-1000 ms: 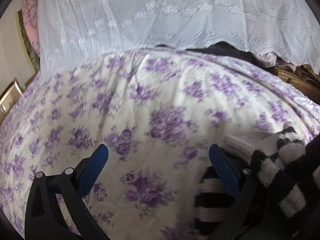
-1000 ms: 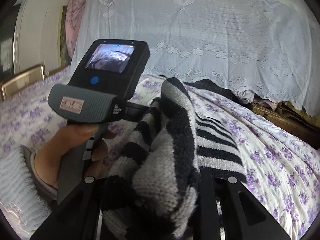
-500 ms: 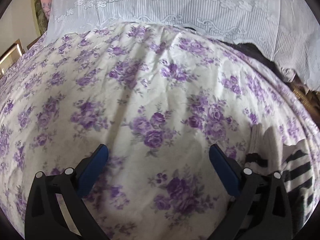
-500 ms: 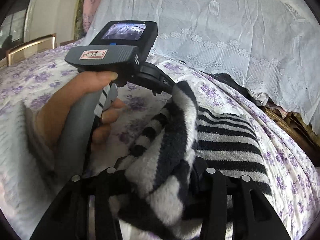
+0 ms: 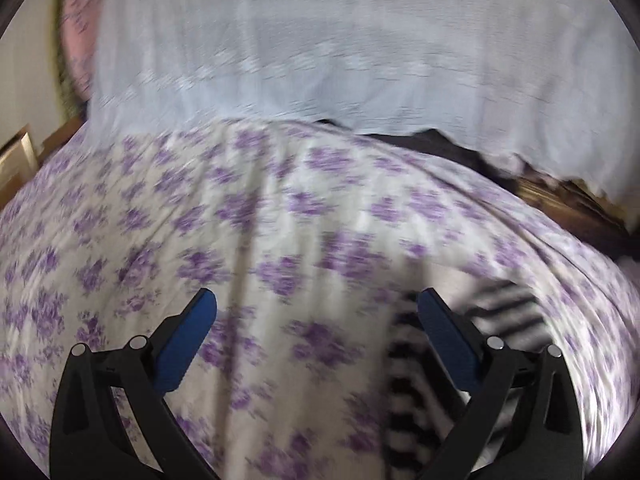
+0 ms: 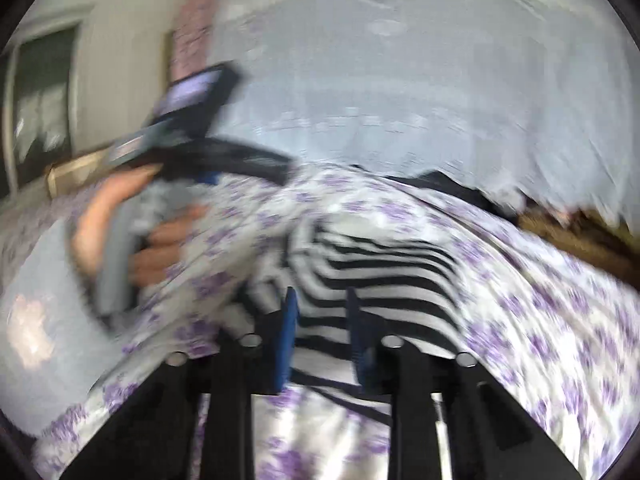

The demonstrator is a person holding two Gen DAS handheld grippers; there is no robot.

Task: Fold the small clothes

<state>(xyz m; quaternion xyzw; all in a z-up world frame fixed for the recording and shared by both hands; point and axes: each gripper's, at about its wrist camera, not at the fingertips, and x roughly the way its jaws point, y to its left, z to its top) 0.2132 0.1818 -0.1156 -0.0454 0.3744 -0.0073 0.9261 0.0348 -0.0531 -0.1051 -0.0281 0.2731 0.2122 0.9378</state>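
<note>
A black-and-white striped knit garment [image 6: 380, 268] lies on the purple-flowered bedspread [image 6: 540, 320]. My right gripper [image 6: 322, 312] has its jaws partly apart over the garment's near edge, with nothing pinched between the blue pads. In the left wrist view the same garment [image 5: 404, 392] lies at the lower right, behind my right finger. My left gripper [image 5: 316, 312] is wide open and empty above the bedspread [image 5: 240, 240]. In the right wrist view the left gripper's handle [image 6: 180, 132] shows at the left, held in a hand. Both views are blurred.
A white lace cover [image 5: 320, 52] hangs across the back of the bed. Dark clothing [image 6: 452, 188] and a brown woven thing [image 6: 576, 236] lie at the right under its edge. A pink cloth [image 5: 76, 36] and a wooden frame [image 5: 16, 160] are at the left.
My right gripper has let go of the striped garment, which now lies spread flat on the bed. My left gripper has swung back toward the garment, still open.
</note>
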